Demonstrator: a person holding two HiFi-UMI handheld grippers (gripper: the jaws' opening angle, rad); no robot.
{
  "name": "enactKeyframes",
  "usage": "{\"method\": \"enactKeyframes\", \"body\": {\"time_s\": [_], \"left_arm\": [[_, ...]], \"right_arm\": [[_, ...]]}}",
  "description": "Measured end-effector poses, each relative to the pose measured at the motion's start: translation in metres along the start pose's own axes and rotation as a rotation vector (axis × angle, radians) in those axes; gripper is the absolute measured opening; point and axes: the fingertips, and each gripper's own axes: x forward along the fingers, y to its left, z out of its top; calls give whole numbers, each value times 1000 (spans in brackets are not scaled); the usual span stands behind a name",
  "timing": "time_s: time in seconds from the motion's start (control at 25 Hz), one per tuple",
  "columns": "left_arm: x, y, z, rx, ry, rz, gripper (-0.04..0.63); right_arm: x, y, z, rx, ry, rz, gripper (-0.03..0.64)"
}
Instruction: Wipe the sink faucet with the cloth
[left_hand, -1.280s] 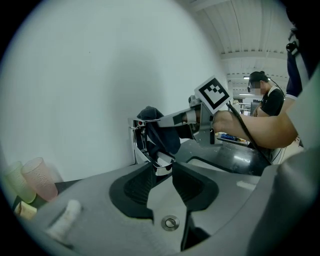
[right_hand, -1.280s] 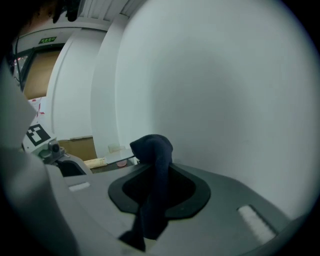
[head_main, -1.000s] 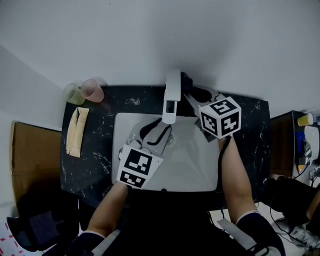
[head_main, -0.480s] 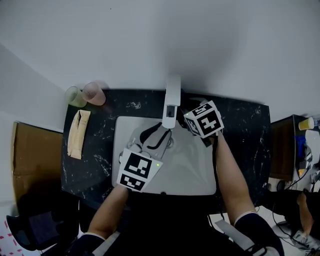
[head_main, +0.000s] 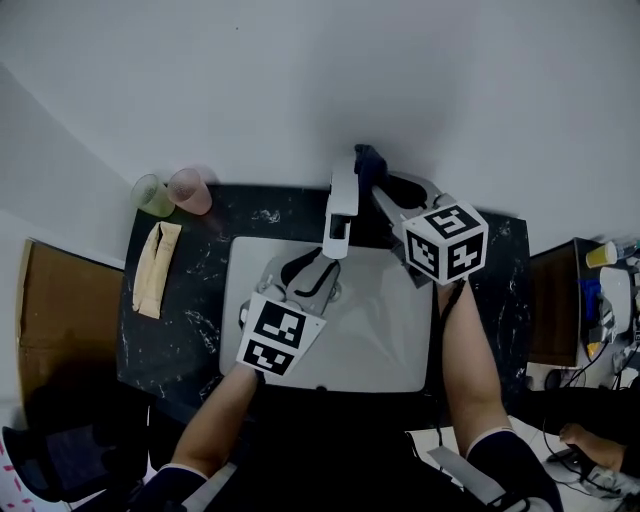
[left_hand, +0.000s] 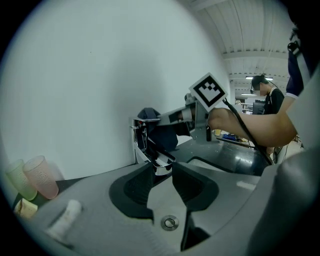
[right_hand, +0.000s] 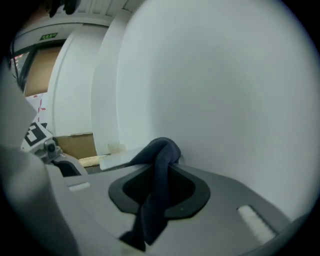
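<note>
At 12 o'clock on the rim of the sink (head_main: 390, 345), the faucet (head_main: 342, 195) stands against the wall (head_main: 320, 80), its spout reaching toward 6 o'clock over the basin. My left tongs (left_hand: 160, 172) enter from 7 o'clock and are set narrow on the chrome end of the spout, which sits between their tips; I read this as a steadying hold. My right tongs (head_main: 385, 190) enter from 4 o'clock and pinch the dark blue cloth (right_hand: 156, 195). It hangs down through the tongs, and its bunched end lies at their tips, on the back of the faucet's top, close to the wall. Two cups (head_main: 172, 188) stand at 10 o'clock on the dark tabletop (head_main: 195, 310), well apart from the work.

Hazards, as I judge them:
- Only a thin fold is pinched. Drag on the metal could pull the cloth free.
- The bunch is small, so a hard tip of the tongs may scrape the chrome or strike the wall.
- The spout is smooth, and the left hold could slide off under a sideways push.
- Pressure on the faucet's top might start the water.
</note>
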Motion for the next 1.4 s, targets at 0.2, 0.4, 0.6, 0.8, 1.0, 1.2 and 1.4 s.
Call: {"method": "enactKeyframes", "body": {"time_s": [0.2, 0.4, 0.6, 0.8, 1.0, 1.2, 1.4], "left_arm": [[1, 0, 1, -3, -7, -1, 123], [1, -1, 2, -2, -10, -17, 123], [2, -3, 4, 2, -9, -39, 123], [3, -4, 4, -1, -18, -57, 124], [5, -5, 3, -7, -16, -62, 126], [5, -5, 2, -21, -15, -59, 124], [4, -6, 1, -39, -11, -61, 123]], "right_arm": [[-17, 20, 54, -166, -81, 42, 74], [4, 47, 64, -365, 8, 143, 74], [31, 34, 65, -434, 93, 168, 74], [37, 30, 66, -447, 116, 178, 72], [21, 50, 58, -490, 120, 191, 71], [1, 68, 47, -483, 123, 208, 71], [-16, 81, 39, -423, 109, 195, 71]]}}
